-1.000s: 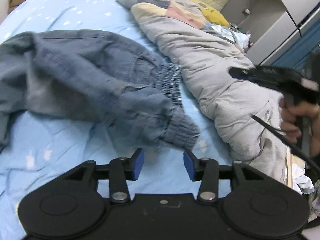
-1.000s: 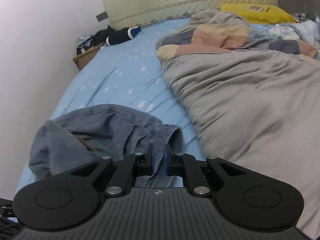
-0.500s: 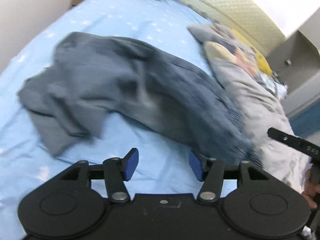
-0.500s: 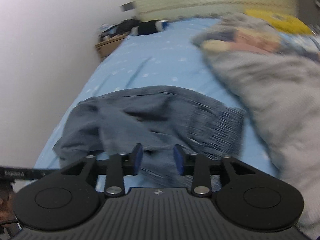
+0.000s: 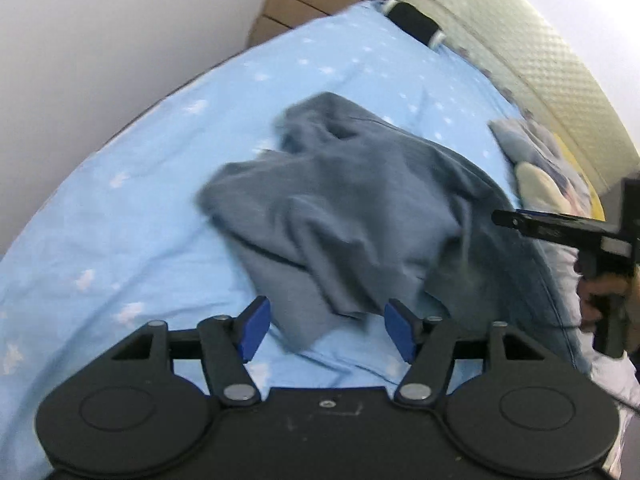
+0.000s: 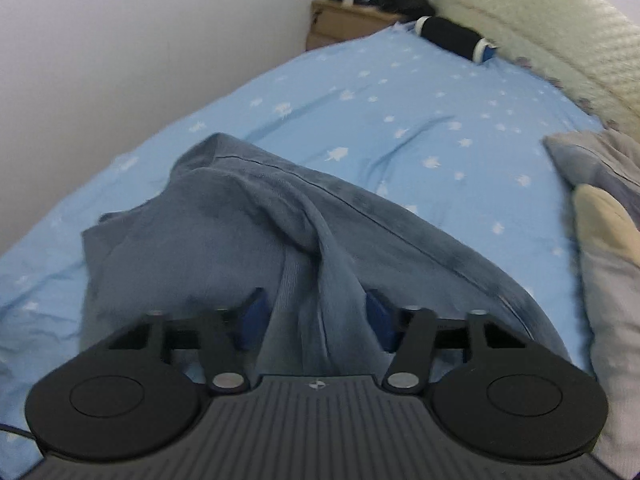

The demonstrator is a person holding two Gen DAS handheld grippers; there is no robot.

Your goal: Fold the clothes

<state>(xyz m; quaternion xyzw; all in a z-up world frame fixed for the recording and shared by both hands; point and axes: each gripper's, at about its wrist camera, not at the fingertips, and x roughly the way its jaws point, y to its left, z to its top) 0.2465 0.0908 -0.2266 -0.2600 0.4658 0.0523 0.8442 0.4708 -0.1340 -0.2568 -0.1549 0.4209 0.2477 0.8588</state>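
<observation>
A crumpled pair of blue-grey trousers (image 5: 360, 208) lies on the light blue starred bed sheet (image 5: 120, 208). My left gripper (image 5: 326, 330) is open just in front of the garment's near corner, with a fold of cloth lying between its blue pads without being clamped. The right gripper (image 6: 316, 316) is open too, low over the trousers (image 6: 248, 240), with a ridge of fabric running between its fingers. In the left wrist view the right gripper's black body (image 5: 560, 230) shows at the right edge, held by a person's hand (image 5: 604, 292).
A grey quilt (image 6: 608, 264) with patchwork colours lies along the right side of the bed. A black and blue roll (image 6: 456, 38) rests by the padded headboard (image 6: 560, 48). A wooden nightstand (image 6: 348, 24) stands in the corner. A white wall (image 5: 100, 40) runs along the left.
The right gripper has gone from shut to open, letting go of the trousers' waistband. Both grippers swung left toward the wall side, and the left one opened wider.
</observation>
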